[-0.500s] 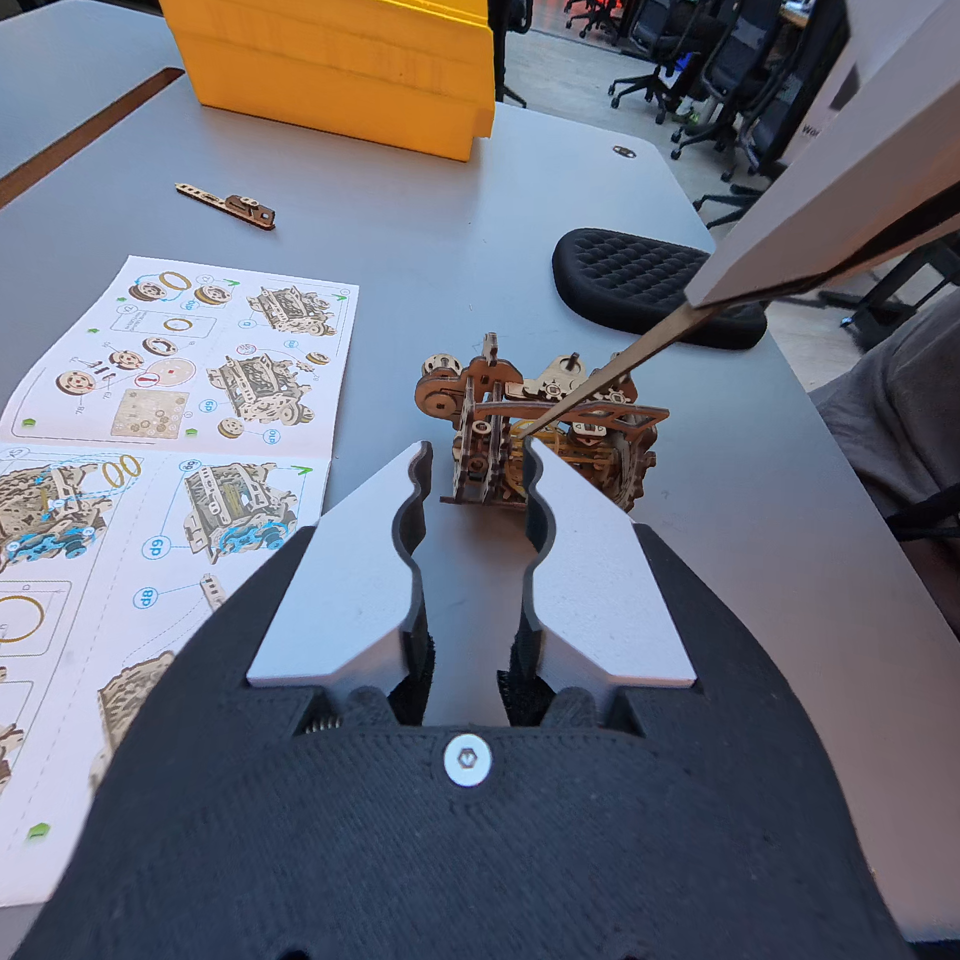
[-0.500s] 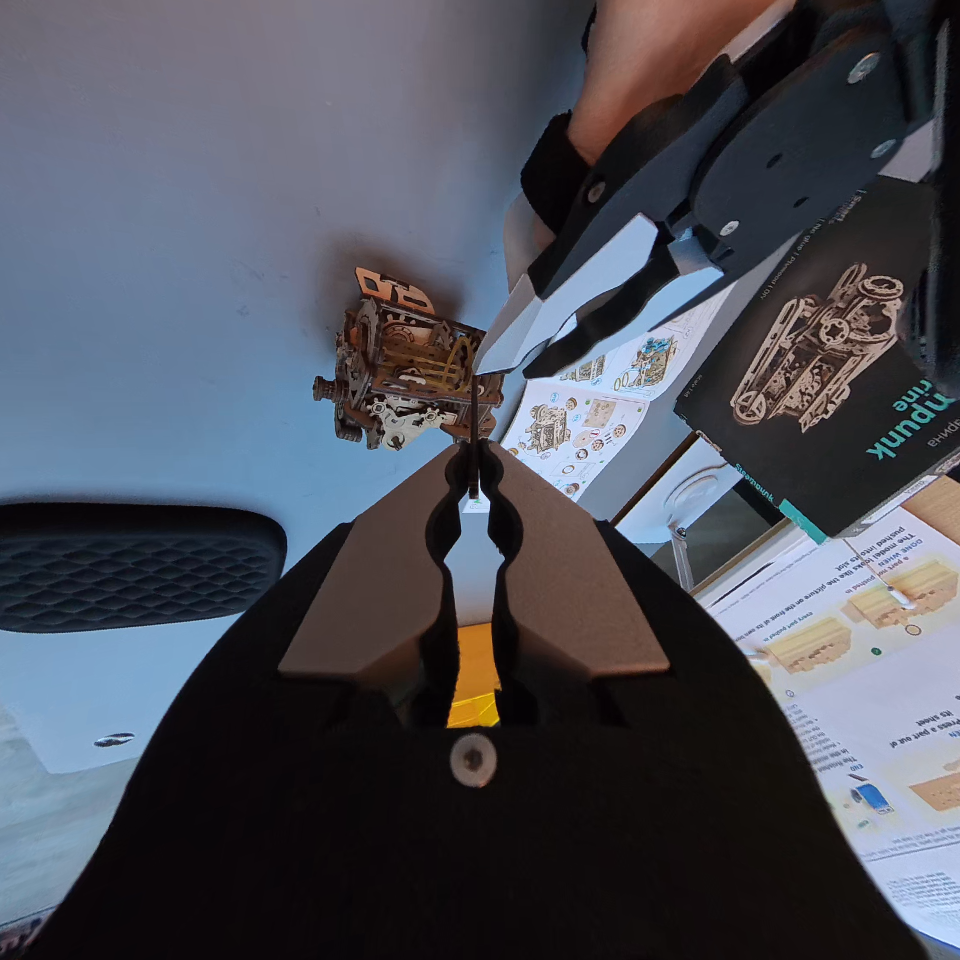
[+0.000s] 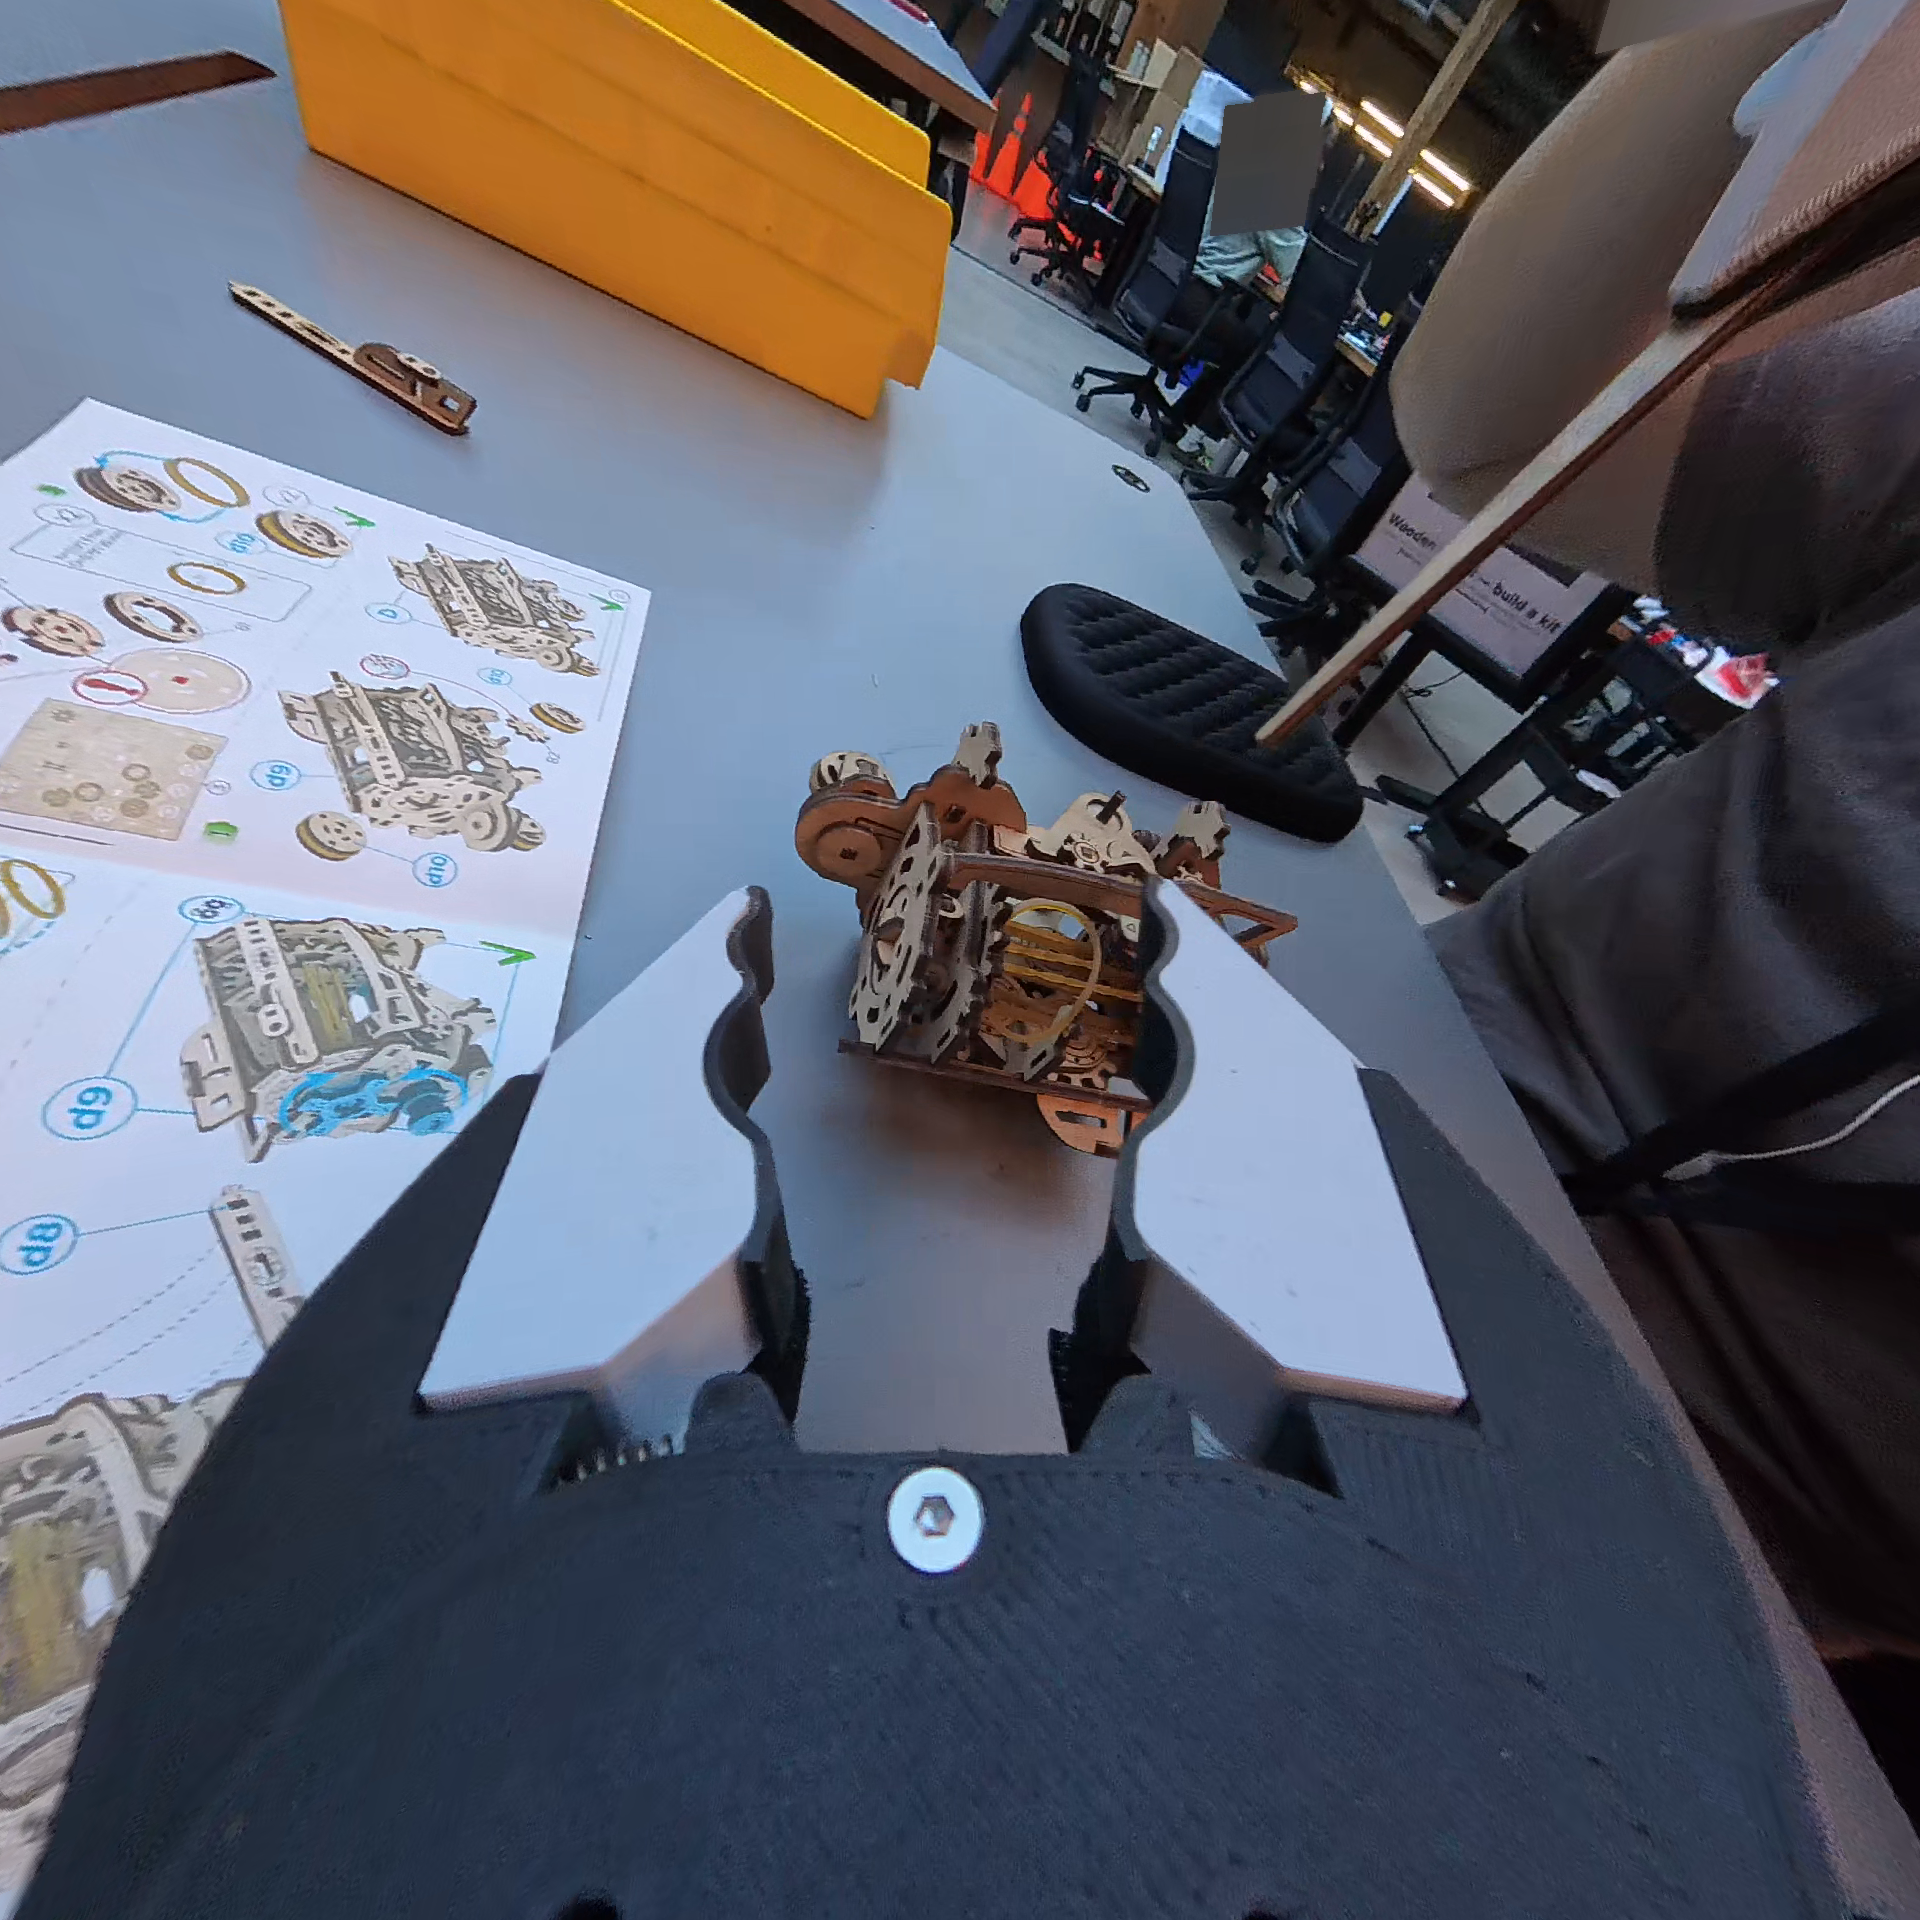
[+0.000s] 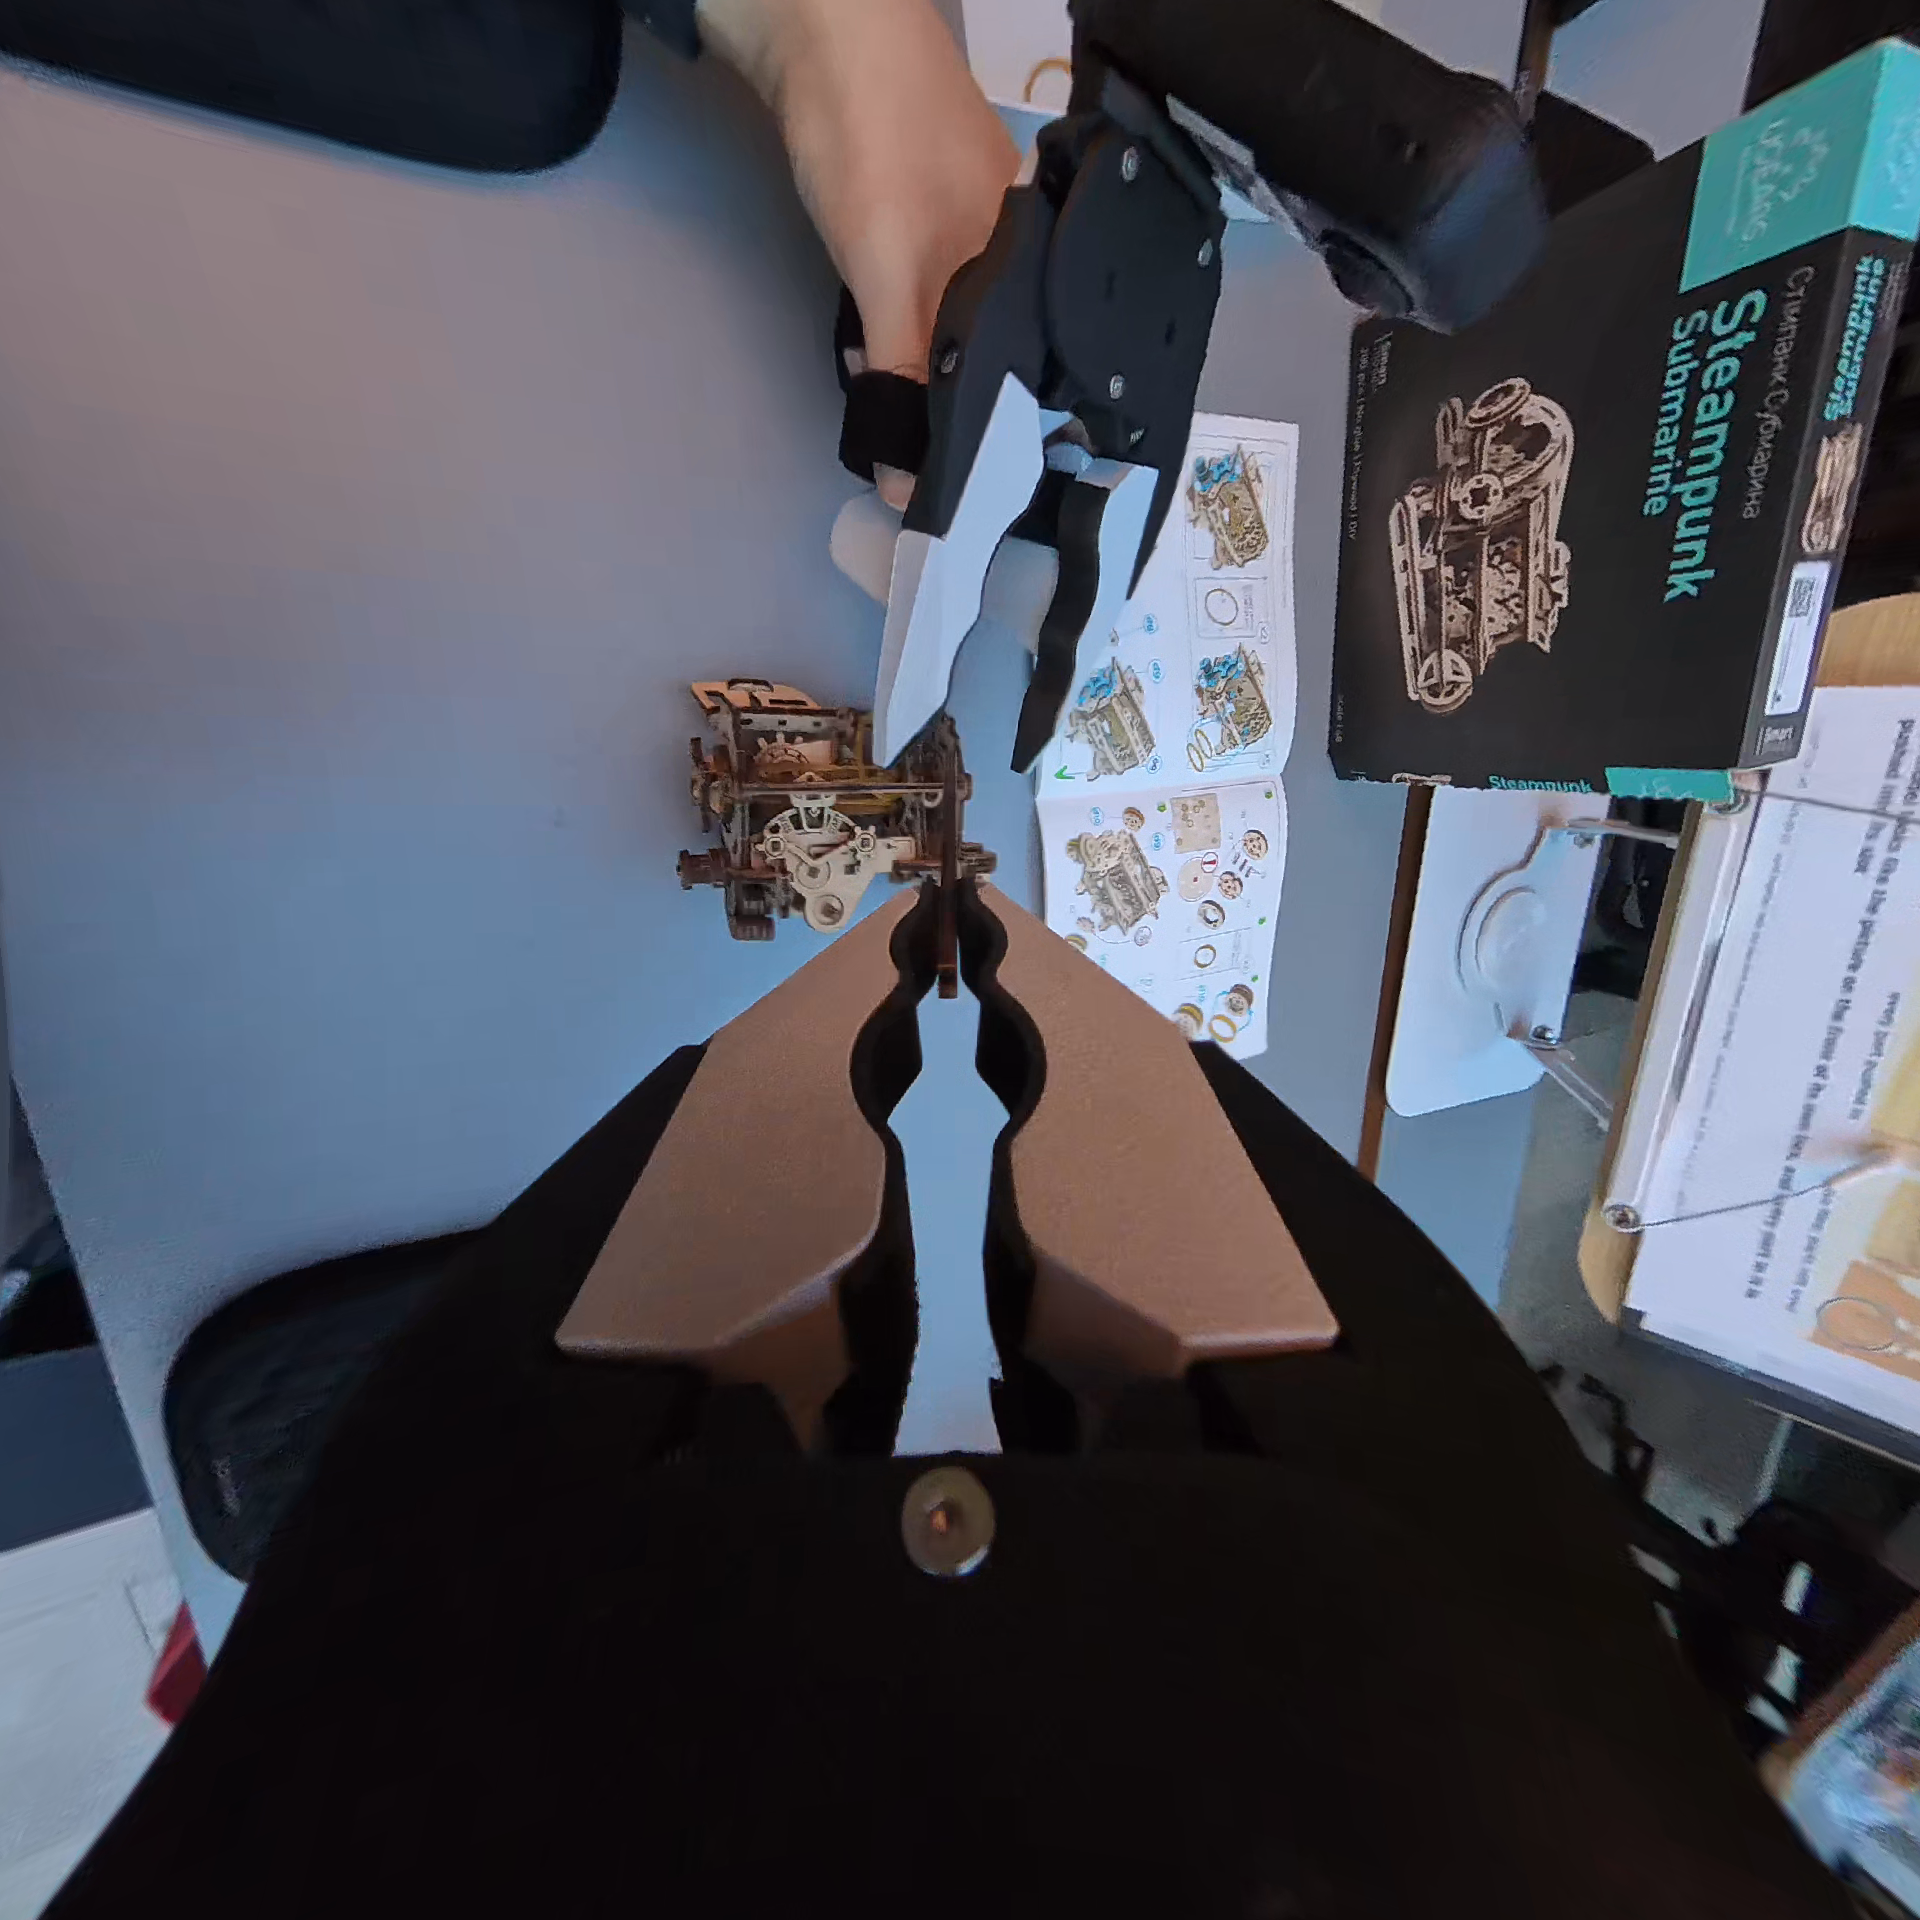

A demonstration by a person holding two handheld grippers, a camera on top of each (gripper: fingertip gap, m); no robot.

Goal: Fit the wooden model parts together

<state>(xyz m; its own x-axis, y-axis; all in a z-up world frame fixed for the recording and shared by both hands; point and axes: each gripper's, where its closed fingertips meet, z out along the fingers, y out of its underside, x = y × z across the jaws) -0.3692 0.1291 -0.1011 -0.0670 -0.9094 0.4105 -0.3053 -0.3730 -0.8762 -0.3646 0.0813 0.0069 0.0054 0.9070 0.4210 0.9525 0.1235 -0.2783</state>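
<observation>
wooden model (image 3: 1023, 940) on table | left gripper (image 3: 951, 997) spread | right gripper (image 4: 943, 914) pinching wooden strip (image 4: 947, 935)

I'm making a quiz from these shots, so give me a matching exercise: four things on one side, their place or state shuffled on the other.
1. left gripper
2. right gripper
3. yellow bin
4. wrist rest

A. shut on a thin wooden strip
B. black, beyond the model
C. open, astride the model
D. at the desk's far edge

Pairs: 1-C, 2-A, 3-D, 4-B
</observation>
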